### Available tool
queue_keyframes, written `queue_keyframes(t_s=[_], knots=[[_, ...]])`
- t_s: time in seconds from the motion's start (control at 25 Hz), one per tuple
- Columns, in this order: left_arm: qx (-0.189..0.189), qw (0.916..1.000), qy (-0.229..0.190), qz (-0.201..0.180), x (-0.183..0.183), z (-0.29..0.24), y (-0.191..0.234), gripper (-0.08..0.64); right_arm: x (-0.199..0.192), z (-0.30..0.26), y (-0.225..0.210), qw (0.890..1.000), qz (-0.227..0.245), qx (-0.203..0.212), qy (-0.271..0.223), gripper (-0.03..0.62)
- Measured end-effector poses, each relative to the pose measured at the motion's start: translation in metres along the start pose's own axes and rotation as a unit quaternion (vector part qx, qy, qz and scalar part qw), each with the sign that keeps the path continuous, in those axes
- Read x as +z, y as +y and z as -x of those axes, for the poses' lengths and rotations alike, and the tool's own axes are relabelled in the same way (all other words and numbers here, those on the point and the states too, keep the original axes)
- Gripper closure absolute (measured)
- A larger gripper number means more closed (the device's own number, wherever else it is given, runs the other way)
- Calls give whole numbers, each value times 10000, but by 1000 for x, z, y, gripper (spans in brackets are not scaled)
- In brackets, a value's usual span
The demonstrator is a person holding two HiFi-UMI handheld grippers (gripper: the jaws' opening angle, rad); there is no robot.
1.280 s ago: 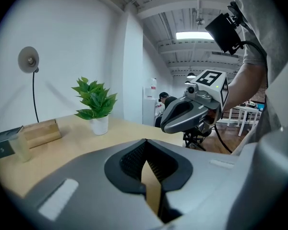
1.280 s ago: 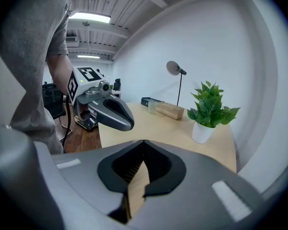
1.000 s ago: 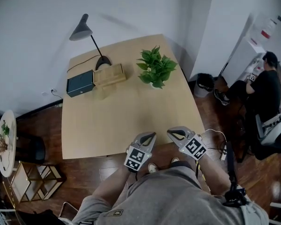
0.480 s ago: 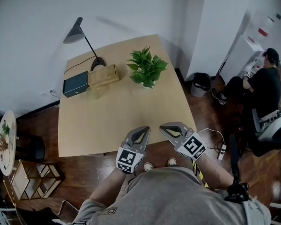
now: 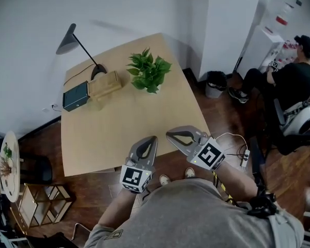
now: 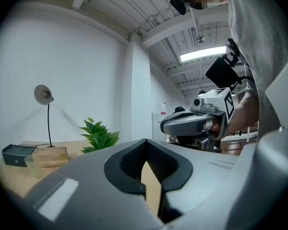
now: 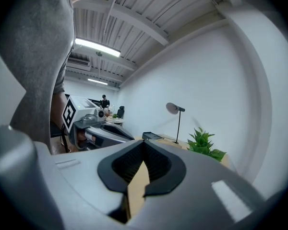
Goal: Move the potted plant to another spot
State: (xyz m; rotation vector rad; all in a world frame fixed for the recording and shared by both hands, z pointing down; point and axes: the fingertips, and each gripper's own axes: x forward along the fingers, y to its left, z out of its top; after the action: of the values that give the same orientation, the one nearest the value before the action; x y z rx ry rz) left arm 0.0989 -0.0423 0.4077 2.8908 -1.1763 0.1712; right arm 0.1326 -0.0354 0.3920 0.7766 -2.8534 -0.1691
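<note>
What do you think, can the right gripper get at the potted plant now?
Probably yes, with a long reach: only bare table lies between the right gripper and the potted plant. Its jaws are shut.

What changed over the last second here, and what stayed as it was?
The left gripper and the right gripper both rose side by side at the near edge of the light wooden table. Their fingers stayed shut and empty, and nothing was taken hold of or let go. The green potted plant stayed at the table's far side, untouched.
</note>
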Motion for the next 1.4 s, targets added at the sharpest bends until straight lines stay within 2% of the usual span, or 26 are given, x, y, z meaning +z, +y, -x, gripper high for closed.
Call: queue_keyframes(t_s=[0.64, 1.4], knots=[[201, 9998, -38, -8, -3, -4, 5, 560, -6, 5, -8, 10000, 36, 0, 3, 586], [224, 9997, -28, -79, -1, -4, 11, 560, -4, -7, -10, 10000, 53, 40, 15, 588]])
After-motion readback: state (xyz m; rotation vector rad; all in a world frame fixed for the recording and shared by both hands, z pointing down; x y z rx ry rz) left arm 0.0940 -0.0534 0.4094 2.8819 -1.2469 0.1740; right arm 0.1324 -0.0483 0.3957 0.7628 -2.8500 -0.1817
